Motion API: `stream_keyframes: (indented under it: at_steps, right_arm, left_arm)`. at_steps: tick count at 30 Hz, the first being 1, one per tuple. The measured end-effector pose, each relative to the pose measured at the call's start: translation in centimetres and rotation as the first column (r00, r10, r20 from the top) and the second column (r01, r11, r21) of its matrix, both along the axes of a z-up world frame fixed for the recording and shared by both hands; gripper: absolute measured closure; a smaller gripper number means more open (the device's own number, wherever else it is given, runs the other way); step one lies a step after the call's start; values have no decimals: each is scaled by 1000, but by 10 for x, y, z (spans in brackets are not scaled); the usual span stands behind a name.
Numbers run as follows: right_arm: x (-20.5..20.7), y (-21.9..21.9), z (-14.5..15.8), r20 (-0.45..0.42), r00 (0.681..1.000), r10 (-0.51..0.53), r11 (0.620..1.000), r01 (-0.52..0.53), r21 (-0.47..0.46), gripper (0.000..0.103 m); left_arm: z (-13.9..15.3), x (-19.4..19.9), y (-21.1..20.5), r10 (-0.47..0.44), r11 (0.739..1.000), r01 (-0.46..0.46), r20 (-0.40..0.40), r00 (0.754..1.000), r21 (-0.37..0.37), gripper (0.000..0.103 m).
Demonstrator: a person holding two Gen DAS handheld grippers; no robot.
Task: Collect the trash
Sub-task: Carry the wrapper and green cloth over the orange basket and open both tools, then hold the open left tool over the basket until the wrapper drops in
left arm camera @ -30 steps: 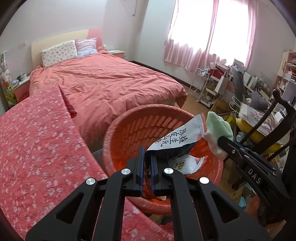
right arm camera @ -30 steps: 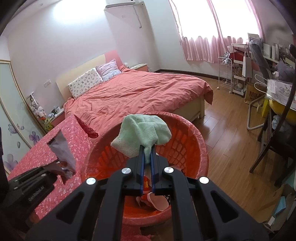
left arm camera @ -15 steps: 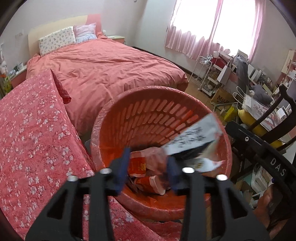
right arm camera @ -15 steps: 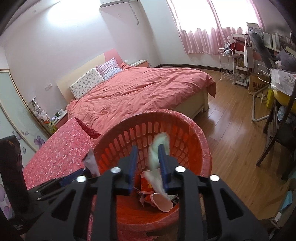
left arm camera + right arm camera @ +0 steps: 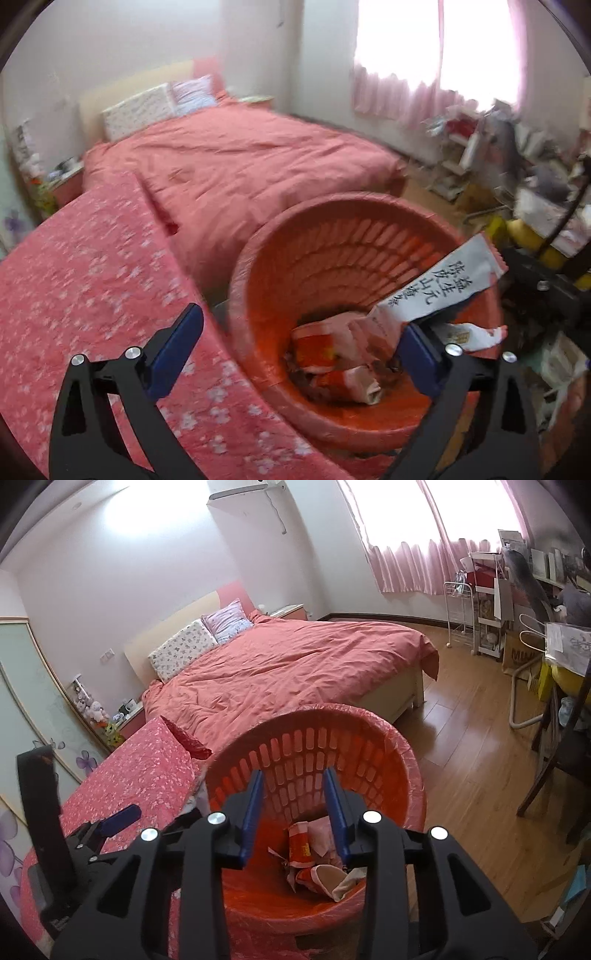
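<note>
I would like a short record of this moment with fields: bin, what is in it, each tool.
bin: orange slotted basket, beside the floral cloth
contents: red-and-white wrappers
white packet: leaning on the basket's rim near the left tool's finger
left tool: just opened, wide, empty
right tool: just opened, empty, over the basket

A home bedroom — a double bed (image 5: 288,664) with salmon duvet and floral pillows (image 5: 181,648), pink curtains (image 5: 424,561) over a bright window, a wall air conditioner (image 5: 240,489), wood flooring (image 5: 476,746) — with cluttered shelving (image 5: 491,602) alongside.
</note>
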State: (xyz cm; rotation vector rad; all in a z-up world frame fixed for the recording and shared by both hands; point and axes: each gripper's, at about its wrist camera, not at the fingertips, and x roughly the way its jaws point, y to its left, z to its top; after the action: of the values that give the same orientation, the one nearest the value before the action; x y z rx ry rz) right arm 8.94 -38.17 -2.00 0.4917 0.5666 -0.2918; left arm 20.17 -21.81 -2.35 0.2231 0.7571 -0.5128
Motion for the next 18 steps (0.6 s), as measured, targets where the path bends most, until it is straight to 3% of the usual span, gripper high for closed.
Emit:
stream_keyframes:
  at_steps: [2, 3, 4, 5, 6, 7, 8, 9, 10, 11, 12, 13, 15, 18]
  right_arm:
    - [-2, -3, -1, -5, 1000, -16, 1000, 16, -2, 69]
    - [-3, -4, -1, -7, 1000, -20, 1000, 20, 4, 69]
    - [-4, -4, 0, -4, 1000, -21, 1000, 21, 3, 68]
    - [-6, -4, 1, -6, 1000, -28, 1000, 28, -4, 68]
    - [-6, -5, 1, -7, 999, -31, 999, 31, -7, 68]
    - [-7, -5, 2, -4, 1000, -31, 999, 31, -12, 67]
    - [-8, -5, 3, -4, 999, -36, 999, 36, -18, 66]
    - [-9, -5, 4, -4, 999, -39, 999, 39, -25, 66]
    - [-9, -5, 5, -2, 999, -40, 999, 39, -29, 65]
    - [-9, -5, 5, -4, 999, -42, 999, 42, -31, 65]
    - [-9, -5, 6, -5, 999, -43, 999, 43, -31, 65]
    - [-10, -5, 7, -3, 999, -42, 999, 42, -33, 64]
    - [-11, -4, 8, -7, 999, -41, 998, 41, -39, 64]
    - [-14, -1, 11, 2, 1000, -18, 999, 18, -47, 59]
  left_arm:
    - [3, 0, 2, -5, 1000, 5, 6, 1000, -24, 4]
    - [0, 1, 0, 30, 999, -30, 29, 999, 28, 4]
    - [-2, 3, 0, 5, 1000, -5, -12, 1000, 14, 4]
    - [-3, 2, 0, -2, 1000, 2, 6, 1000, 11, 4]
    - [-8, 3, -4, 32, 996, -33, 12, 999, 84, 4]
    - [-8, 3, -2, -9, 999, 10, -27, 1000, 38, 4]
    - [-7, 3, -1, -10, 999, 10, -15, 1000, 32, 4]
    - [-8, 3, -3, 21, 997, -20, -10, 1000, 78, 4]
    - [-6, 3, -1, -24, 999, 25, -42, 999, 26, 3]
    - [-5, 3, 1, -12, 999, 13, -15, 1000, 44, 2]
    - [-7, 4, -1, -16, 998, 19, -52, 999, 61, 3]
    - [-6, 3, 1, -45, 999, 47, -68, 997, 17, 2]
    - [-8, 4, -2, 5, 995, -3, -17, 1000, 102, 2]
    - [-6, 7, 3, 1, 998, 2, -54, 999, 56, 2]
